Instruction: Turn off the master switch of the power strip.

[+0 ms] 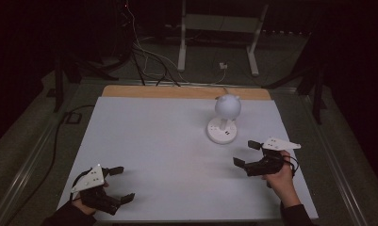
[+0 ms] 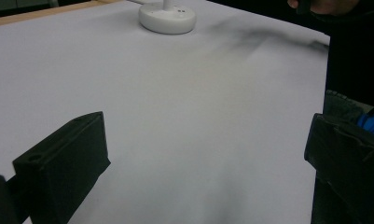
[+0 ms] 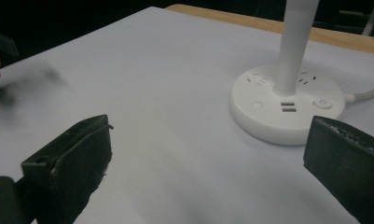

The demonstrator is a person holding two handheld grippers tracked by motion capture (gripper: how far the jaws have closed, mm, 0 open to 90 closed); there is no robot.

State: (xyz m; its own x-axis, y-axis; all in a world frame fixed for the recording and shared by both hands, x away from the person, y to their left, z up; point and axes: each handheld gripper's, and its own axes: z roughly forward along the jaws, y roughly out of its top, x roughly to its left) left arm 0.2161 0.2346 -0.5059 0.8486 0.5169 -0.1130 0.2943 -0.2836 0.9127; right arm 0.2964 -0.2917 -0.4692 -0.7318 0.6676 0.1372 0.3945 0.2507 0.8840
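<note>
High view: the white desk lamp (image 1: pixel 223 120) stands right of centre in the upper half of the frame on the white table (image 1: pixel 153 141). The left hand-held gripper (image 1: pixel 121 184) sits at lower left, jaws spread, empty. The right hand-held gripper (image 1: pixel 245 153) sits at right, just below the lamp, jaws apart.

Left gripper view: the lamp base (image 2: pixel 167 18) lies at top centre, well beyond the spread jaws.

Right gripper view: the lamp base (image 3: pixel 287 105) sits at centre right, near the spread jaws, not touching.
</note>
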